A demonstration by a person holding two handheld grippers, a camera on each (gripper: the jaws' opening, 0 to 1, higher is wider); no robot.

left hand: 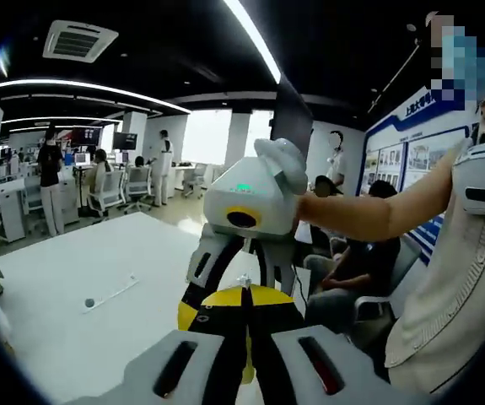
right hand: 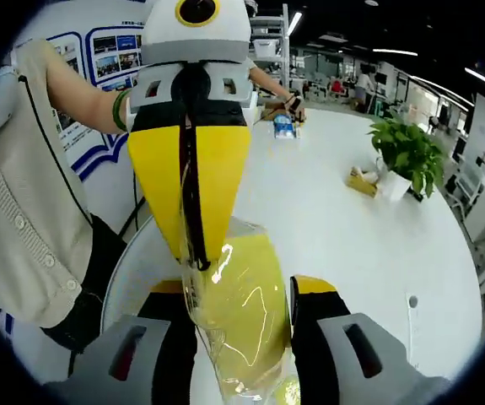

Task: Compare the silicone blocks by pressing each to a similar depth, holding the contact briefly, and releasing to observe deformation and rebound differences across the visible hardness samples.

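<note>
- Left gripper [left hand: 246, 359], left gripper view: its two grey jaws rise from the bottom edge, set slightly apart, with a thin edge of clear yellowish material [left hand: 247, 371] in the gap between them; whether they press on it cannot be told.
- Right gripper [left hand: 244, 291], same view: it faces the camera head-on, yellow-and-black jaws pointing toward the left gripper, held by a person's bare forearm [left hand: 369, 211] entering from the right.
- Right gripper [right hand: 240, 337], right gripper view: the black-and-yellow jaws stand either side of a clear, glossy yellowish silicone block [right hand: 242, 321] and appear clamped on it.
- Left gripper [right hand: 190, 194], same view: its yellow jaws point down, nearly closed, tips meeting the block's far upper edge.
- White table [right hand: 352, 228]: beneath both grippers; a potted plant [right hand: 406, 156] stands at its far right.
</note>
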